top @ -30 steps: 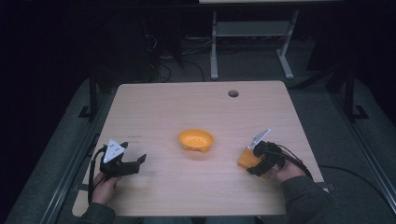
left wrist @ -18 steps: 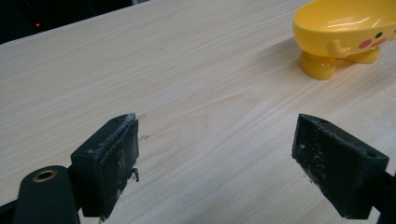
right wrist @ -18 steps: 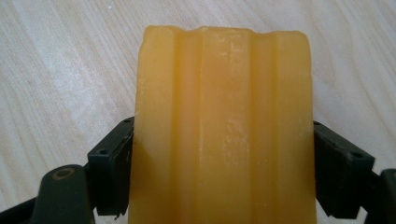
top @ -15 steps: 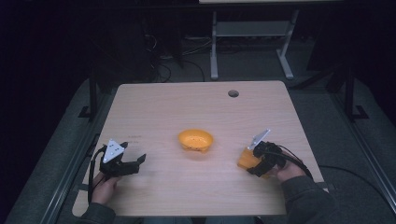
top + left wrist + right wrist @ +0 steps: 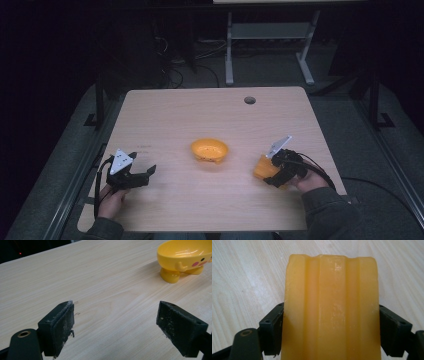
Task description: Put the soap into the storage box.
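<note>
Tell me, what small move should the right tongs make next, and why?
Probably carry the soap bar left toward the yellow duck-faced dish. The right tongs clamp the bar at both sides, the dish looks empty, and the left tongs rest open.

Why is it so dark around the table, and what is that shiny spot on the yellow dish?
High view: light falls on the table; the floor beyond stays dim. Left gripper view: the yellow dish shows white glare. Right gripper view: the soap bar looks sharp, with faint sheen.
</note>
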`<state>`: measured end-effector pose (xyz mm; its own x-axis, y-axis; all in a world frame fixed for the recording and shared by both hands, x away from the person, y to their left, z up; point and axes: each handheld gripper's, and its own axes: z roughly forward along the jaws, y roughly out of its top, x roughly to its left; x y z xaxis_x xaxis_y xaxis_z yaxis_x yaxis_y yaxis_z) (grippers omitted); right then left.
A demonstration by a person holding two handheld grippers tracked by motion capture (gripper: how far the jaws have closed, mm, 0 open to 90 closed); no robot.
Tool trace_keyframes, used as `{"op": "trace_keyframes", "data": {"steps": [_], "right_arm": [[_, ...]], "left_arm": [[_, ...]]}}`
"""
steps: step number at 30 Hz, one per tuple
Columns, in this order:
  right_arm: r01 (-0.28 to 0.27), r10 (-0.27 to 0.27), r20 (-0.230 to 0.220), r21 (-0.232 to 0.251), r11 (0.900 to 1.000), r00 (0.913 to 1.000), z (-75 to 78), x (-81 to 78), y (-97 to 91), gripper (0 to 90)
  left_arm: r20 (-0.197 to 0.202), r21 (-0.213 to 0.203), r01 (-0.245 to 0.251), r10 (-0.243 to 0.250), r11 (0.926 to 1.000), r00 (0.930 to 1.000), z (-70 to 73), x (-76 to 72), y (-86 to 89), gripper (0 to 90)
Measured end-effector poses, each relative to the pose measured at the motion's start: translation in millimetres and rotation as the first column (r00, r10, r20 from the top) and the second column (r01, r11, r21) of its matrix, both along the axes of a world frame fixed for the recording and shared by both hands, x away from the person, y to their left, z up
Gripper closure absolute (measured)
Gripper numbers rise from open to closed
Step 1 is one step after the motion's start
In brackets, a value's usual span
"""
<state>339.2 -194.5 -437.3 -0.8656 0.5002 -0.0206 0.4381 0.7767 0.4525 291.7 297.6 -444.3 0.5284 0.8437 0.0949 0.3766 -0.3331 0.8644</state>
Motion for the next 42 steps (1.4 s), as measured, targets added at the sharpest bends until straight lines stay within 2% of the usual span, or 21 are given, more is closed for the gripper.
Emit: {"op": "trace_keyframes", "data": {"steps": [6,9,19,33,41,42], "right_arm": [[-0.001,0.001,0.006,0.005,1.0000,1.0000,3.9,1.0,2.2,20.3],[-0.007,0.006,0.019,0.025,0.9997,0.9998,7.4,3.1,2.4,20.3],[-0.014,0.013,0.027,0.024,0.9996,0.9996,19.7,8.4,7.9,20.3],[-0.042,0.042,0.025,0.025,0.9988,0.9988,27.8,16.8,19.2,20.3],[-0.054,0.053,0.041,0.022,0.9983,0.9977,34.3,23.6,26.4,20.3],[-0.052,0.051,0.032,0.026,0.9983,0.9982,35.2,23.9,27.2,20.3]], "left_arm": [[0.001,-0.004,-0.002,0.002,1.0000,1.0000,0.3,-0.2,0.3,14.0],[0.001,0.000,-0.003,0.003,1.0000,1.0000,0.7,-0.2,0.9,14.0],[0.002,-0.012,-0.007,0.007,0.9999,1.0000,0.4,-0.1,0.7,14.0],[0.006,-0.023,-0.013,0.013,0.9997,0.9999,0.8,-0.2,1.6,14.0],[0.005,-0.023,-0.013,0.013,0.9997,0.9999,0.9,-0.2,2.1,14.0],[0.006,-0.024,-0.013,0.013,0.9996,0.9999,0.9,-0.2,2.1,14.0]]}}
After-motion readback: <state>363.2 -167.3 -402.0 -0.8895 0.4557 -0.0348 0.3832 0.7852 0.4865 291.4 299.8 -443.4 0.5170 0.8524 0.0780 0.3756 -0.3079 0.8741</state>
